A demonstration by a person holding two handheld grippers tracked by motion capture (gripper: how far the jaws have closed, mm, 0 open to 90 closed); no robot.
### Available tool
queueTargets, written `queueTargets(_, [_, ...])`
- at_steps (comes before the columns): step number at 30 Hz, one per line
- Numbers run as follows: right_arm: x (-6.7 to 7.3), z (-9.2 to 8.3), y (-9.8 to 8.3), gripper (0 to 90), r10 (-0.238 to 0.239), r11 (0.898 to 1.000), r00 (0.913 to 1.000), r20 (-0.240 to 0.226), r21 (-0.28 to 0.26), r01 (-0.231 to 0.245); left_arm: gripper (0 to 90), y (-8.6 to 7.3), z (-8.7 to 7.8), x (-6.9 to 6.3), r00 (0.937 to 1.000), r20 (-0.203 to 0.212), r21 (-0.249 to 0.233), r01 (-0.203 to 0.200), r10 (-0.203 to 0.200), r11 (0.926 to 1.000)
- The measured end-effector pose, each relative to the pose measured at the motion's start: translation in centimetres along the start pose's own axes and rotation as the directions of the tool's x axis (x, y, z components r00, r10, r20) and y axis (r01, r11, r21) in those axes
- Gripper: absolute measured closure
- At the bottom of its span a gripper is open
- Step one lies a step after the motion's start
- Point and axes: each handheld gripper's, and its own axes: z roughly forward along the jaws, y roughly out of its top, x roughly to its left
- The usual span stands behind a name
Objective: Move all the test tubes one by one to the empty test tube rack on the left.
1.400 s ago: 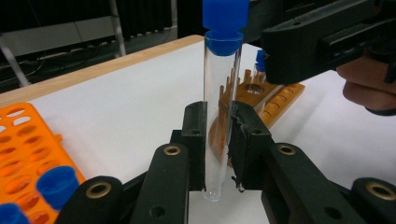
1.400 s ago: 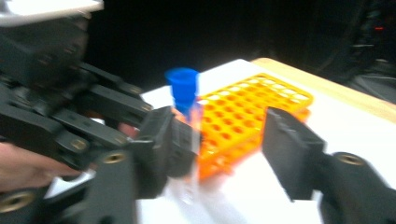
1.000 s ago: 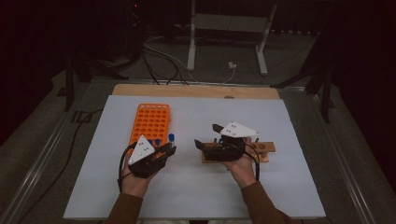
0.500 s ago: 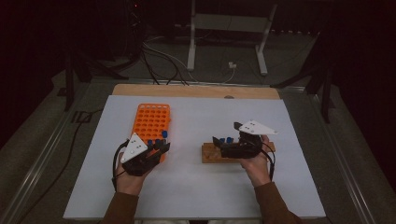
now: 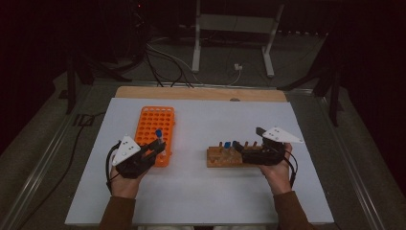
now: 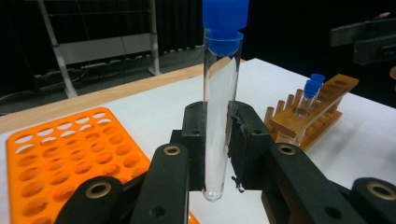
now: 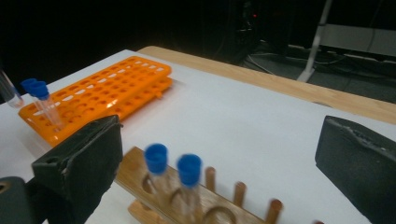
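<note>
My left gripper (image 6: 217, 149) is shut on a clear test tube (image 6: 219, 107) with a blue cap, held upright by its lower part. In the high view this gripper (image 5: 154, 146) sits at the near right corner of the orange tube rack (image 5: 155, 125), the tube's cap (image 5: 158, 133) showing above it. My right gripper (image 7: 219, 163) stands open, its pads (image 7: 84, 158) wide apart and nothing between them. It points at a wooden rack (image 7: 140, 179) holding two blue-capped tubes (image 7: 156, 161). From above, the right gripper (image 5: 243, 152) lies at the wooden rack's (image 5: 225, 158) right end.
The white table (image 5: 206, 191) ends in a wooden strip (image 5: 201, 93) at the far side. The orange rack (image 7: 102, 93) has many empty holes, with blue-capped tubes (image 7: 39, 91) at its near end. Stand legs and cables lie on the floor beyond.
My right gripper has drawn back to the right, off the wooden rack, which now shows in full. My left gripper has drifted slightly left, still holding the tube.
</note>
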Motion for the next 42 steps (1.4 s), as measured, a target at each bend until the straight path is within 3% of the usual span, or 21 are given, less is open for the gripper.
queueTargets(13, [-2.0, -1.7, -0.9, 0.9, 0.037, 0.999, 0.9984, 0.042, -0.015, -0.036, 77.9, -0.1, -1.6, 1.7, 0.998, -0.057, -0.022, 0.026, -0.027, 0.9994])
queueTargets(22, [-2.6, -2.1, -1.4, 1.0, 0.045, 0.999, 0.9971, 0.061, -0.011, -0.045, 77.9, -0.9, -1.8, 2.8, 0.9947, -0.095, -0.009, 0.04, -0.041, 0.9992])
queueTargets(33, [-2.9, -2.4, -1.5, 1.0, 0.049, 0.999, 0.997, 0.06, -0.016, -0.048, 77.8, -3.0, -0.7, 3.9, 0.9906, -0.123, 0.039, 0.065, -0.059, 0.9971])
queueTargets(42, [-2.9, -2.4, -1.5, 1.0, 0.048, 0.999, 0.9973, 0.056, -0.019, -0.047, 77.7, -4.0, 0.3, 4.0, 0.99, -0.137, 0.075, 0.044, -0.033, 0.9962])
